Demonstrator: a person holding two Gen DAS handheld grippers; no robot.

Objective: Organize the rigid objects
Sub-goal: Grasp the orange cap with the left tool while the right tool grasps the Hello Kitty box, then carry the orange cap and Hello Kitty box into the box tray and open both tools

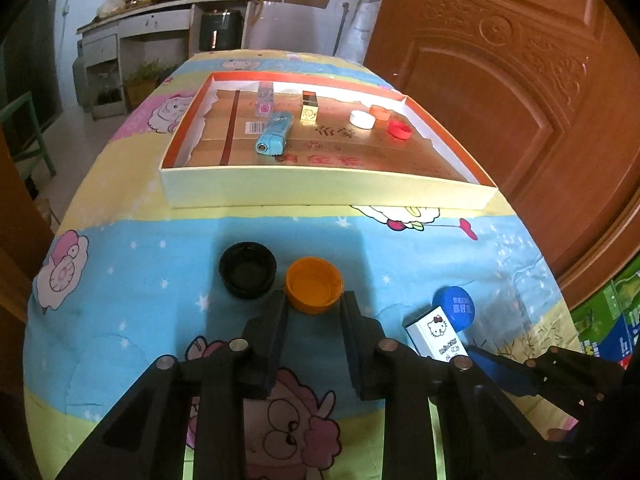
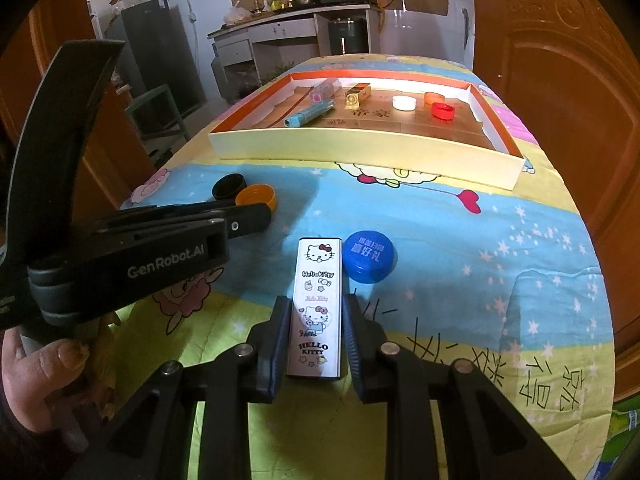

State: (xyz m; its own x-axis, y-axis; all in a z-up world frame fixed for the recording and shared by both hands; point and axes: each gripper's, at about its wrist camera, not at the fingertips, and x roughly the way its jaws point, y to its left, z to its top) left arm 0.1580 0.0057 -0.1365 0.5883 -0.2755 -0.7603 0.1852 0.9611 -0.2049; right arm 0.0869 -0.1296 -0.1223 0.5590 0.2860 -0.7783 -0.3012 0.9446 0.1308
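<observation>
The right gripper [image 2: 314, 332] is clamped on a white Hello Kitty lighter [image 2: 318, 304] — its pads press the long sides, and the lighter lies flat on the cloth, pointing away toward the tray. Just beside the lighter's far end sits a blue cap [image 2: 370, 257], top up. The left gripper [image 1: 314, 310] has its fingers drawn narrow around the near edge of an orange cap [image 1: 314, 285]; whether the pads actually pinch it I cannot tell. A black cap [image 1: 248, 269] lies touching or almost touching the orange one, on its left, both open side up. A hand [image 2: 38, 364] grips the left tool's handle. Farther off on the cartoon cloth [image 1: 132, 264] stands the shallow tray [image 1: 320, 192] — inside it a pale blue lighter [image 1: 274, 139], a gold-and-black one [image 1: 309, 109], a clear pink one [image 1: 264, 101], and white [image 1: 362, 119], orange [image 1: 380, 112] and red [image 1: 399, 129] caps grouped to the right.
</observation>
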